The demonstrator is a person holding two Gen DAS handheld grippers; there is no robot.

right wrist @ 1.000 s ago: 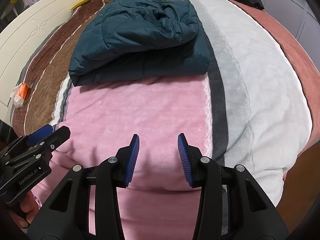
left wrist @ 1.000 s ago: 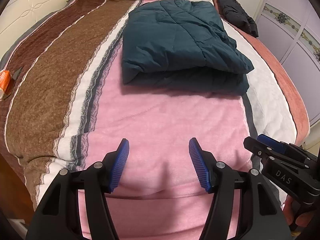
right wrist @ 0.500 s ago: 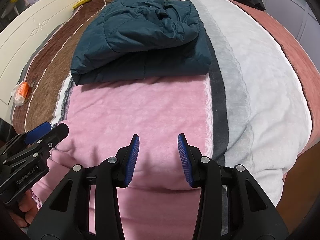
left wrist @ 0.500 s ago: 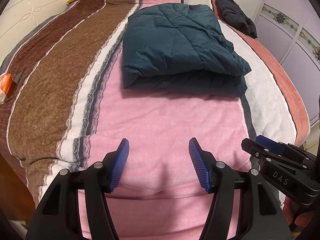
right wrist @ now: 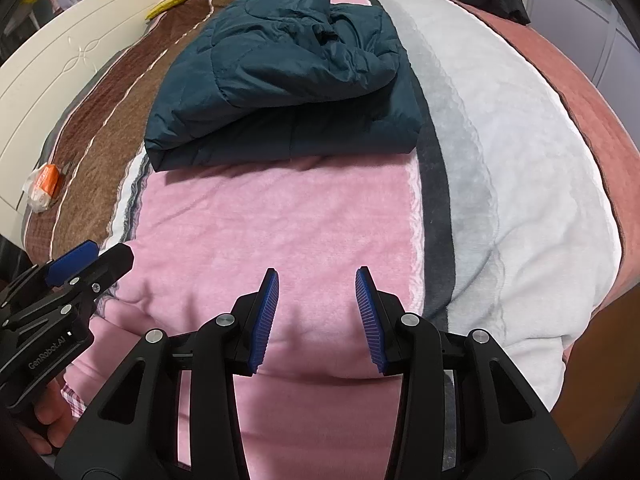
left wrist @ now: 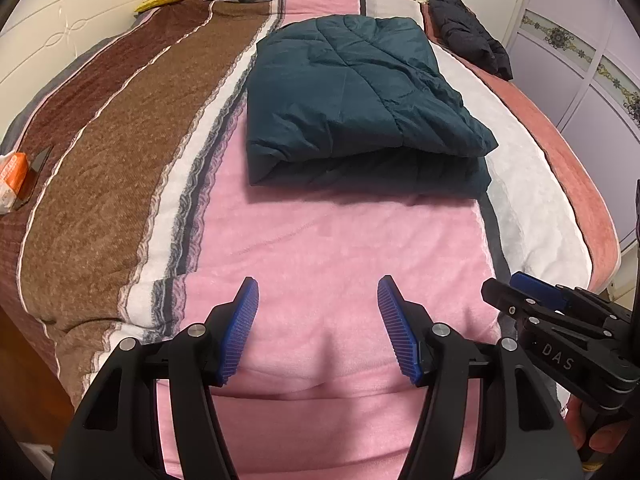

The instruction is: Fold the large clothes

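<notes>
Almost nothing shifted since a second ago: same low hover over the near end of the bed, only a slight change of framing in the left wrist view. Left gripper [left wrist: 318, 320] spread wide and empty, blue pads clear of the pink blanket [left wrist: 340, 248]; right gripper [right wrist: 316, 312] parted more narrowly, likewise holding nothing. Dark teal padded jacket [left wrist: 360, 108] well ahead of both, already doubled into a thick rectangle lying mostly on the pink stripe, its right edge over the grey and white bands. Top layer bunched and puckered toward the right side [right wrist: 352, 40], possibly a hood or sleeve tucked in, hard to tell from here. Probably a finished fold, or one more halving to come. For a clean next fold: reach in together, pinch the two near corners through all layers, lift evenly, smooth the bunched part flat first. Black garment [left wrist: 468, 36] waiting near the far right edge.
</notes>
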